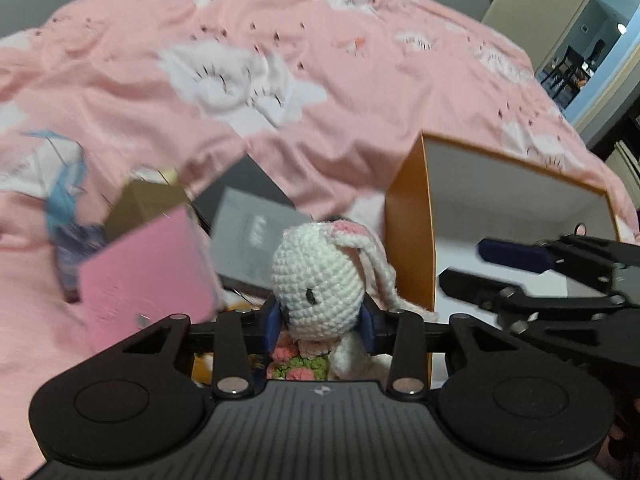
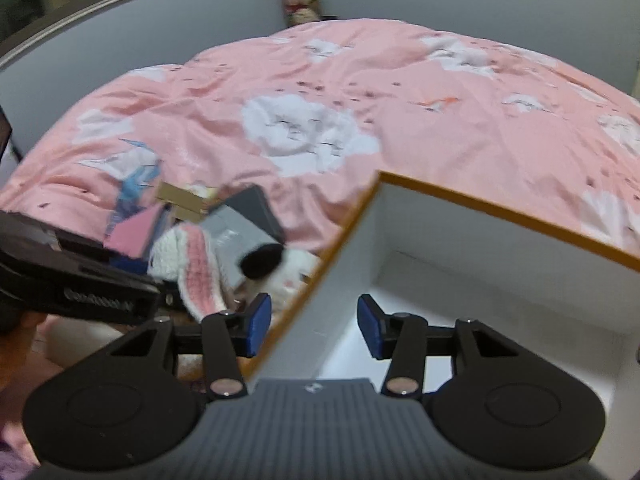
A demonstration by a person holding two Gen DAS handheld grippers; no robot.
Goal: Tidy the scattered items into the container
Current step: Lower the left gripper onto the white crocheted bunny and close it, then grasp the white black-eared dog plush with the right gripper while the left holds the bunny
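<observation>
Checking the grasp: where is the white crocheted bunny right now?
In the left wrist view, the white crocheted bunny sits between the left gripper's blue pads, just left of the orange-edged white box.

One crocheted white bunny [image 1: 320,276]; one orange-edged white box [image 1: 412,236]; one pink box [image 1: 148,272]; one grey box [image 1: 248,240]; one cardboard box [image 1: 140,200]; two grippers.

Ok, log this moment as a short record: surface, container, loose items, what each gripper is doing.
surface: pink bedspread with white cloud print
container: orange-edged box, white inside, nothing visible in it
left gripper: fingers closed on the crocheted white bunny, beside the box's outer wall
right gripper: open, holding nothing, straddling the box's near wall
loose items: pink box, grey box, small brown carton, blue-and-white item too blurred to name
</observation>
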